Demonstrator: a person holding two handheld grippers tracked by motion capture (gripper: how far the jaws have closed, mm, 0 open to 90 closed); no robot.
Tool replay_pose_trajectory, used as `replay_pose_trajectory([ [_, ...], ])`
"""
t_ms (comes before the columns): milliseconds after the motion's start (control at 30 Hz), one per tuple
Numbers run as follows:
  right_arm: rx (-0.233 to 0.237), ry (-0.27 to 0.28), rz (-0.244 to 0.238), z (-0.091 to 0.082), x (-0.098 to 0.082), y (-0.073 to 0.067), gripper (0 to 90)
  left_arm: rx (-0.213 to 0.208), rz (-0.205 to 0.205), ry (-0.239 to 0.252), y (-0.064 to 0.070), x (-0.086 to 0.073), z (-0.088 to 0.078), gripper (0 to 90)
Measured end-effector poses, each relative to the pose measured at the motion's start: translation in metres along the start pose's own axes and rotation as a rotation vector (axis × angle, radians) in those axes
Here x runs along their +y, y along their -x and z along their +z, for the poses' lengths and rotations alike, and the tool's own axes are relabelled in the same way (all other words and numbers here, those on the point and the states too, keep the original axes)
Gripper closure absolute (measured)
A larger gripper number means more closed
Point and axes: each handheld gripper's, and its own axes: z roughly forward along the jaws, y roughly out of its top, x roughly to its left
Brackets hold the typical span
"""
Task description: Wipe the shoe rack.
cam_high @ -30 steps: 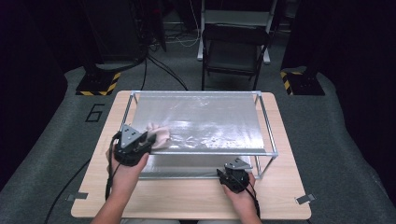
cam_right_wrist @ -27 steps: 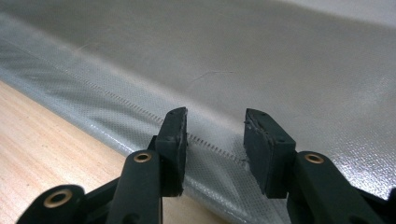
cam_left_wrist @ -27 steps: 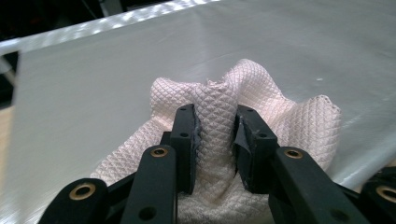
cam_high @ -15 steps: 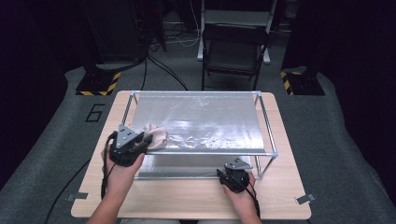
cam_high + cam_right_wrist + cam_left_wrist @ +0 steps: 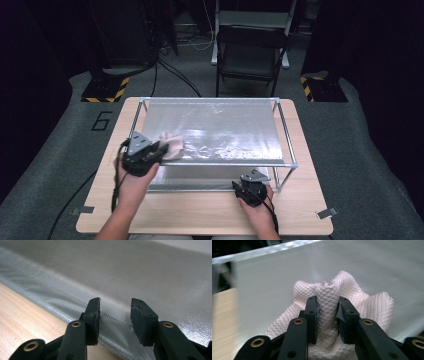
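Left gripper view: cloth (image 5: 329, 300) between fingers (image 5: 312, 312)

Pretty dim room overall, the far side at 12 o'clock just drops off into black. The floor (image 5: 350, 150) is grey carpet, and the light wood bench (image 5: 210, 212) sits in the middle of it. Straight back at 12 there's a dark folding chair (image 5: 250, 55), with a pale metal stand (image 5: 252, 17) behind it. Yellow-and-black striped floor blocks sit at 10 o'clock (image 5: 105, 92) and 2 o'clock (image 5: 320, 87). Black cables (image 5: 172, 75) snake across the carpet around 11. A number 6 (image 5: 101, 120) is marked on the floor at 9-ish. Bits of grey tape (image 5: 327, 213) mark the near bench corners, around 4 and 8.
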Motion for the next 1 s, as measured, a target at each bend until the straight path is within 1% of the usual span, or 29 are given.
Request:
replay_pose_trajectory([
  [33, 0.0, 0.0, 0.0, 0.0, 0.0, 0.0, 59.4, 0.0, 0.0, 0.0, 0.0, 0.0, 0.0, 71.6],
  [67, 0.001, -0.003, 0.013, 0.0, 0.0, -0.001, 59.4, -0.034, 0.03, 0.001, 0.019, 0.006, 0.01, 71.5],
  [100, 0.001, -0.003, 0.013, 0.0, 0.0, -0.001, 59.4, -0.034, 0.03, 0.001, 0.019, 0.006, 0.01, 71.4],
  [133, 0.002, -0.003, 0.014, 0.0, 0.0, -0.001, 59.4, -0.05, 0.05, -0.002, 0.026, 0.008, 0.013, 71.4],
  [167, 0.002, -0.003, 0.015, 0.0, 0.0, -0.001, 59.4, -0.052, 0.07, 0.008, 0.038, 0.011, 0.019, 71.5],
  [200, 0.012, 0.001, 0.025, 0.0, 0.0, -0.001, 59.4, -0.044, 0.089, 0.002, 0.04, 0.012, 0.02, 71.5],
  [267, 0.012, 0.001, 0.025, 0.0, 0.0, -0.001, 59.4, -0.041, 0.086, 0.009, 0.041, 0.012, 0.021, 71.5],
  [300, 0.001, 0.002, 0.003, 0.0, 0.0, 0.0, 59.4, -0.049, 0.081, 0.005, 0.038, 0.012, 0.02, 71.4],
  [333, 0.005, -0.003, 0.015, 0.0, 0.0, -0.001, 59.4, -0.019, 0.077, -0.004, 0.03, 0.009, 0.015, 71.4],
  [367, 0.005, -0.003, 0.015, 0.0, 0.0, -0.001, 59.4, -0.019, 0.077, -0.004, 0.03, 0.009, 0.015, 71.4],
  [400, 0.009, -0.005, 0.024, 0.0, -0.001, -0.002, 59.4, 0.019, 0.065, 0.002, 0.018, 0.004, 0.008, 71.4],
  [433, 0.009, -0.005, 0.024, 0.0, -0.001, -0.002, 59.4, 0.019, 0.065, 0.002, 0.018, 0.004, 0.008, 71.4],
  [467, 0.012, -0.003, 0.025, 0.0, -0.001, -0.002, 59.4, 0.049, 0.053, -0.009, 0.002, -0.002, -0.002, 71.4],
  [500, 0.01, -0.004, 0.024, 0.0, -0.001, -0.002, 59.4, 0.049, 0.053, -0.009, 0.002, -0.002, -0.002, 71.4],
  [533, 0.008, -0.005, 0.024, 0.0, -0.001, -0.002, 59.4, 0.092, 0.019, -0.006, -0.013, -0.007, -0.011, 71.4],
  [567, 0.008, -0.005, 0.024, 0.0, -0.001, -0.002, 59.4, 0.092, 0.019, -0.006, -0.013, -0.007, -0.011, 71.4],
  [600, 0.007, -0.005, 0.024, 0.0, -0.001, -0.002, 59.4, 0.13, -0.01, -0.002, -0.026, -0.011, -0.019, 71.4],
  [633, 0.007, -0.005, 0.024, 0.0, -0.001, -0.002, 59.4, 0.13, -0.01, -0.002, -0.026, -0.011, -0.019, 71.4],
  [667, 0.006, -0.005, 0.024, 0.0, -0.001, -0.002, 59.4, 0.149, -0.032, 0.001, -0.036, -0.015, -0.025, 71.3],
  [700, 0.006, -0.005, 0.024, 0.0, -0.001, -0.002, 59.4, 0.149, -0.032, 0.001, -0.036, -0.015, -0.025, 71.3],
  [733, 0.017, -0.003, 0.031, 0.001, -0.001, -0.003, 59.4, 0.145, -0.045, -0.003, -0.04, -0.017, -0.028, 71.3],
  [767, 0.017, -0.003, 0.031, 0.001, -0.001, -0.003, 59.5, 0.152, -0.044, -0.004, -0.038, -0.016, -0.027, 71.3],
  [800, 0.017, -0.003, 0.031, 0.001, -0.001, -0.003, 59.5, 0.148, -0.033, -0.008, -0.034, -0.015, -0.025, 71.3],
  [833, 0.017, -0.003, 0.031, 0.001, -0.001, -0.003, 59.5, 0.148, -0.033, -0.008, -0.034, -0.015, -0.025, 71.3],
  [867, 0.016, -0.003, 0.031, 0.001, -0.001, -0.003, 59.4, 0.117, -0.019, -0.005, -0.024, -0.011, -0.018, 71.4],
  [900, 0.016, -0.003, 0.031, 0.001, -0.001, -0.003, 59.4, 0.117, -0.019, -0.005, -0.024, -0.011, -0.018, 71.3],
  [933, 0.017, -0.003, 0.031, 0.001, -0.001, -0.003, 59.4, 0.074, 0.009, -0.008, -0.009, -0.005, -0.008, 71.4],
  [967, 0.017, -0.003, 0.031, 0.001, -0.001, -0.002, 59.4, 0.056, 0.038, -0.011, 0.001, -0.002, -0.003, 71.3],
  [1000, 0.018, -0.004, 0.031, 0.001, -0.001, -0.002, 59.5, 0.047, 0.061, -0.005, 0.011, 0.001, 0.003, 71.3],
])
